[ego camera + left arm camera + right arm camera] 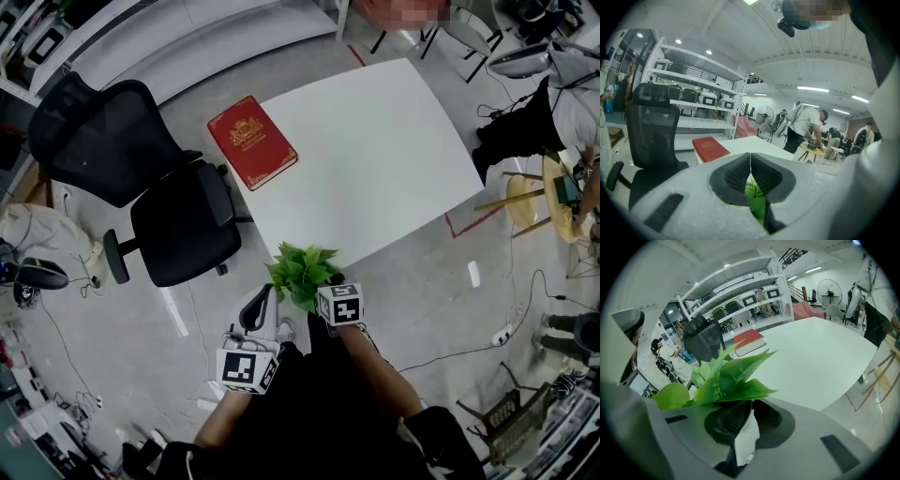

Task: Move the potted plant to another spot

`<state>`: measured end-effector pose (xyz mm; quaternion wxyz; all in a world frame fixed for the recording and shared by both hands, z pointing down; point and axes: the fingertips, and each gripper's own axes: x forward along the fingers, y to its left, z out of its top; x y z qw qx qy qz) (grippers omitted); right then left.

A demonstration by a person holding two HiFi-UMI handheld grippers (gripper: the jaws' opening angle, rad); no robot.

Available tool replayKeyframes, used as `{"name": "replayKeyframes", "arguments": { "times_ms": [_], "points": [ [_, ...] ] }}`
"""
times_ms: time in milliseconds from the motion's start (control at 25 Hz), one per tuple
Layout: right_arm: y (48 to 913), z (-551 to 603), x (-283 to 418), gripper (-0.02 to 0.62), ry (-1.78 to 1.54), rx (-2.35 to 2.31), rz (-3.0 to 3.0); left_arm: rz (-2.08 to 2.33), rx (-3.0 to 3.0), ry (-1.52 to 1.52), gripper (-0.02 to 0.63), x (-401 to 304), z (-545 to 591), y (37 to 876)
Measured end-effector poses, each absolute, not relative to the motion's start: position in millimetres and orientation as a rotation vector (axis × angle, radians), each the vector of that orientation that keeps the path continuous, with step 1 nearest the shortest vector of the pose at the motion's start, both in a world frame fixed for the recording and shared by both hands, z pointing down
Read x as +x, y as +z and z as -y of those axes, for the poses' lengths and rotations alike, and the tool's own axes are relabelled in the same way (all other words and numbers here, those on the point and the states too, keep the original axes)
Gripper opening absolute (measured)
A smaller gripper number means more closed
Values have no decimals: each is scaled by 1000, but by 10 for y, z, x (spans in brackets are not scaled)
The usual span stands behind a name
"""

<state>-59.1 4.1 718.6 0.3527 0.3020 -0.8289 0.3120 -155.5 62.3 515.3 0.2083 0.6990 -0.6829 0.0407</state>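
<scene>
Right gripper (749, 413) jaws closing on the white rim of the potted plant (302, 267), at the table's (394, 150) near edge. Left gripper (750, 164) pressed together, empty. Get a firm pinch and keep it upright.

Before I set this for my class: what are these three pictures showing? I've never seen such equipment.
No robot: a person holds a hand-held gripper in each hand. One camera sits on the person's head, looking down; one rides on each hand-held gripper. On the white rectangular table lies a red hardcover book; a black mesh office chair stands beside it. The right hand-held gripper is closing its jaws on the rim of the green leafy plant in a white pot. The left hand-held gripper has its jaws together, apparently empty.
</scene>
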Motion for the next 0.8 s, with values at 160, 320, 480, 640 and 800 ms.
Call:
{"name": "replayKeyframes", "arguments": {
  "times_ms": [160,320,480,640,800],
  "points": [
    [7177,1,-600,31,799,764,2150,1900,1946,118,18,-1541,-562,5135],
    [7192,20,-581,29,819,743,2148,1905,1953,127,18,-1501,-512,5141],
    [7176,74,-554,29,824,720,2148,1908,1956,130,18,-1447,-403,5092],
    [7165,158,-499,29,828,701,2152,1914,1964,128,18,-1380,-282,5045],
    [7098,306,-438,26,827,694,2165,1924,1966,122,18,-1317,-133,4972]
  ]
}}
